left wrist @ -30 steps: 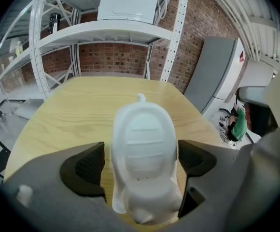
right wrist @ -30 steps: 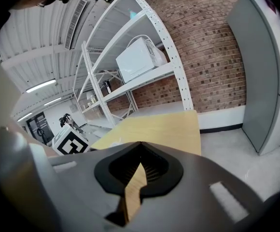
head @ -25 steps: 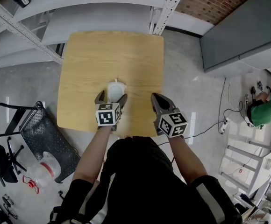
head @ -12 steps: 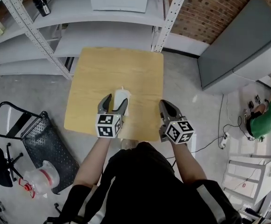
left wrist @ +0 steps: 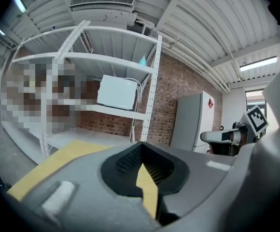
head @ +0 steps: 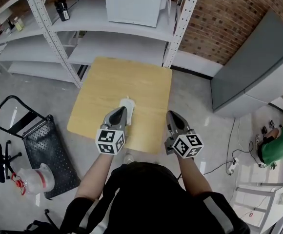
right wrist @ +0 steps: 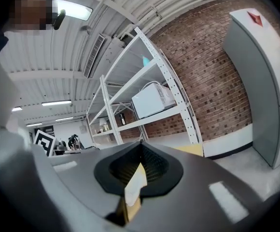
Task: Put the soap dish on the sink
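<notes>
The left claw [head: 120,112] has just been closing and its jaws now meet with nothing between them. In the left gripper view only a sliver of the yellow bench [head: 113,77] shows through the slit. A second ago this claw stood wide open around the white soap dish [head: 128,105]. Now the soap dish lies on the bench just beside the shut tip, on its right, and nothing grips it. It sits in the near half of the bench, much where it was before. The right claw [head: 172,116] is together as well, as it was in the earlier frames, and it holds nothing. It hangs over the near right edge of the bench, well apart from the soap dish. Both claws point away from the person towards the shelving [head: 63,21]. The head view also takes in more of the room than before. The white metal shelves behind the bench now fill the top of the picture, with a white box [head: 132,4] on one shelf and a brick wall [head: 229,18] to the right.
</notes>
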A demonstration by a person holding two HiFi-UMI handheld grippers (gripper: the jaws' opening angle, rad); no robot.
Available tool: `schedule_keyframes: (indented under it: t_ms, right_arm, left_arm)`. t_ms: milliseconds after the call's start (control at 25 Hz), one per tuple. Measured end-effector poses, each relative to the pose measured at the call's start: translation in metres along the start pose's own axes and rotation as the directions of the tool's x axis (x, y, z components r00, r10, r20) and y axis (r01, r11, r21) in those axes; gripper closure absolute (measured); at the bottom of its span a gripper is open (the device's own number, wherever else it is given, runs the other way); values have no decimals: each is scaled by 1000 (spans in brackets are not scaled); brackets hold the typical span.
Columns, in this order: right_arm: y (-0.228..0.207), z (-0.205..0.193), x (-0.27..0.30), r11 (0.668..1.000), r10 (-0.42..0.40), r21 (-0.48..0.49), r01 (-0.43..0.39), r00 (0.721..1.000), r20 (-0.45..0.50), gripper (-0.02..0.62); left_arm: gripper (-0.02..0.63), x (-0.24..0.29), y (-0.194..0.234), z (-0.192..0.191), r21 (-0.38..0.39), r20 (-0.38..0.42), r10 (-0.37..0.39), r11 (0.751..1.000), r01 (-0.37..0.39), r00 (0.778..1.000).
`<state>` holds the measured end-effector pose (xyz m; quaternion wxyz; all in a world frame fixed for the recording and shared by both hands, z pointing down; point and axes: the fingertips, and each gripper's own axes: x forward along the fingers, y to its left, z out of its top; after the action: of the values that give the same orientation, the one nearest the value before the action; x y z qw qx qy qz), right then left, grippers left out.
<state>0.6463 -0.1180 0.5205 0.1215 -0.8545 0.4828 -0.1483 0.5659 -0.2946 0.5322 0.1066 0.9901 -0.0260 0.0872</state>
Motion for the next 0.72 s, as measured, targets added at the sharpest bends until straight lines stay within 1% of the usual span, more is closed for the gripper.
schedule_keyframes:
  t_ms: [80, 280, 520, 640, 720]
  right_arm:
    - [-9, 5, -15, 1000, 19, -2, -19, 1000, 0, 591]
    - [-33, 18, -47, 995, 85, -46, -85, 996, -9, 591]
    - [-50, 23, -75, 983, 174, -56, -176, 984, -27, 591]
    - [-52, 19, -83, 974, 218, -52, -220, 975, -40, 591]
    - [-50, 20, -90, 968, 242, -63, -244, 970, -34, 591]
  left_arm:
    - [609, -4, -17, 0, -10, 19, 15, 1000, -15, 1000]
    - [608, -18, -68, 3, -30, 67, 63, 998, -62, 996]
    - [607, -40, -113, 5, -46, 113, 125, 992, -121, 986]
    - [607, -52, -131, 9, -37, 153, 158, 987, -154, 975]
    - [607, -59, -142, 13, -13, 183, 159, 987, -159, 970]
